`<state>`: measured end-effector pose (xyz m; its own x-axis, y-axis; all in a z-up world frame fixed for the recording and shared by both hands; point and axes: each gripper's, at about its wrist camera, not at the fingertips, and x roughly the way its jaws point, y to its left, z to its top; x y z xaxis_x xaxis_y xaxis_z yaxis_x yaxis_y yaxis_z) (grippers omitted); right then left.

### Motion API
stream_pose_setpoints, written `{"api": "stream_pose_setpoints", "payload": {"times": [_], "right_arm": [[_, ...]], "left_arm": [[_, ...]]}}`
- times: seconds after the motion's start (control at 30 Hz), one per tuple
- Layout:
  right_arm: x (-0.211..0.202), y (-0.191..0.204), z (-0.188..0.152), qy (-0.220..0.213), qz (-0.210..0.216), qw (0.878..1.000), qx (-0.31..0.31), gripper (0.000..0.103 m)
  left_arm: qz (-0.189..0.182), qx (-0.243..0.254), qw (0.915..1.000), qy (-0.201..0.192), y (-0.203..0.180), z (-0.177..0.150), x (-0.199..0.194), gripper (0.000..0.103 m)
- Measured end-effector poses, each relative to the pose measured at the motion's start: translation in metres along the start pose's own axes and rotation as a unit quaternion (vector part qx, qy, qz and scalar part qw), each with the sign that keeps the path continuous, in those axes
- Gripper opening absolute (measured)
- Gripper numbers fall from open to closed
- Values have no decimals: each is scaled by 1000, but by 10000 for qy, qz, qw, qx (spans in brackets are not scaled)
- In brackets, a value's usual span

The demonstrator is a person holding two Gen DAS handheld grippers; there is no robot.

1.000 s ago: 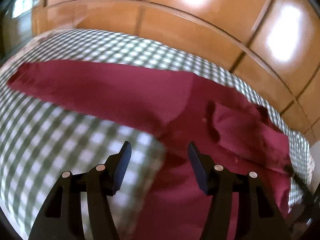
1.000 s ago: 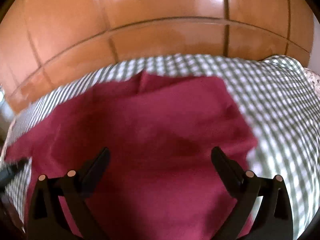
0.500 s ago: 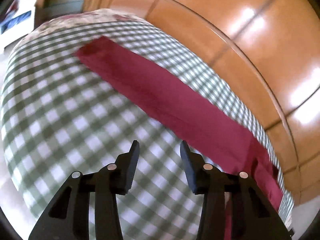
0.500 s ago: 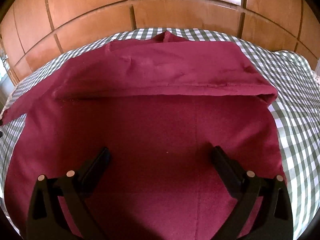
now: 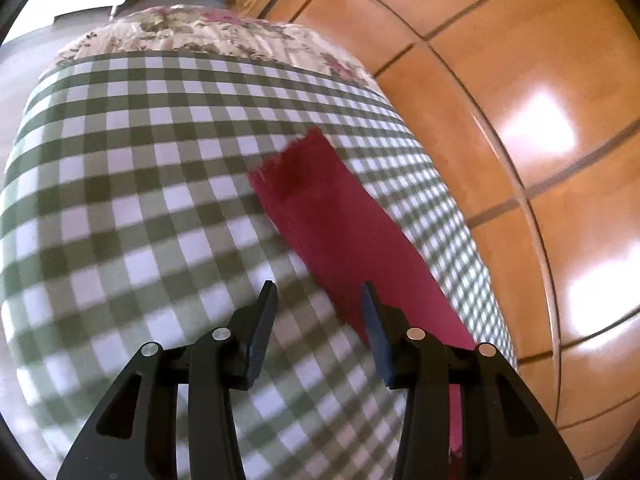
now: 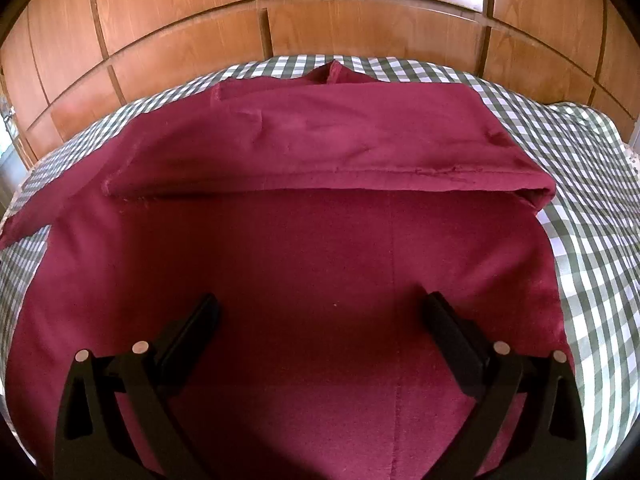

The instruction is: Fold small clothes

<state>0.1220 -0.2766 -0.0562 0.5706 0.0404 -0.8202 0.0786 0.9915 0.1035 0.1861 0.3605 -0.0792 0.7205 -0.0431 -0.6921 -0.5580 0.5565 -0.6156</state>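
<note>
A dark red garment (image 6: pixel 320 264) lies flat on a green-and-white checked cloth (image 6: pixel 592 216). Its far part is folded toward me into a band (image 6: pixel 320 148). My right gripper (image 6: pixel 320 316) hovers over the garment's body, wide open and empty. In the left wrist view one long red sleeve (image 5: pixel 336 220) stretches away over the checked cloth (image 5: pixel 120 200), its cuff at the far end. My left gripper (image 5: pixel 318 308) is open and empty above the sleeve's near edge, the right finger over the red fabric.
A wooden panelled wall (image 6: pixel 320 12) rises just behind the checked surface; it also shows in the left wrist view (image 5: pixel 540 120). A floral quilt (image 5: pixel 208 32) lies beyond the checked cloth's far end.
My left gripper has swung away from the garment's body along the sleeve toward its cuff. My right gripper has pulled back and up a little, still wide open.
</note>
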Motion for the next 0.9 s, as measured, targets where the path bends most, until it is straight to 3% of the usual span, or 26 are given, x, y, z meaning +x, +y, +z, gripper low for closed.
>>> {"api": "stream_pose_setpoints", "payload": {"times": [0.23, 0.27, 0.3, 0.33, 0.43, 0.57, 0.67, 0.8, 0.9], "right_arm": [[0, 0, 0, 8, -14, 10000, -11, 101], [1, 1, 0, 7, -14, 10000, -12, 101], [1, 1, 0, 6, -13, 10000, -10, 101], [1, 1, 0, 3, -10, 10000, -7, 101], [1, 1, 0, 4, -14, 10000, -11, 101], [0, 1, 0, 0, -19, 10000, -16, 101], [0, 0, 0, -9, -26, 10000, -24, 101], [-2, -1, 0, -29, 9, 10000, 3, 101], [-2, -1, 0, -42, 37, 10000, 28, 101]], "left_arm": [[134, 121, 9998, -46, -5, 31, 26, 42], [165, 170, 9997, -43, -7, 35, 31, 38], [266, 234, 9994, -34, -7, 38, 33, 17], [330, 292, 9990, 26, -8, 40, 36, 8], [134, 454, 9989, 0, -21, 39, 29, 7], [-594, 1030, 9929, -8, -68, 18, 2, 7], [-1208, 1651, 9788, 72, -115, -17, -21, 7], [-1905, 2490, 9486, 440, -179, -86, -38, 7], [-2197, 2993, 9250, 807, -216, -141, -37, 7]]}}
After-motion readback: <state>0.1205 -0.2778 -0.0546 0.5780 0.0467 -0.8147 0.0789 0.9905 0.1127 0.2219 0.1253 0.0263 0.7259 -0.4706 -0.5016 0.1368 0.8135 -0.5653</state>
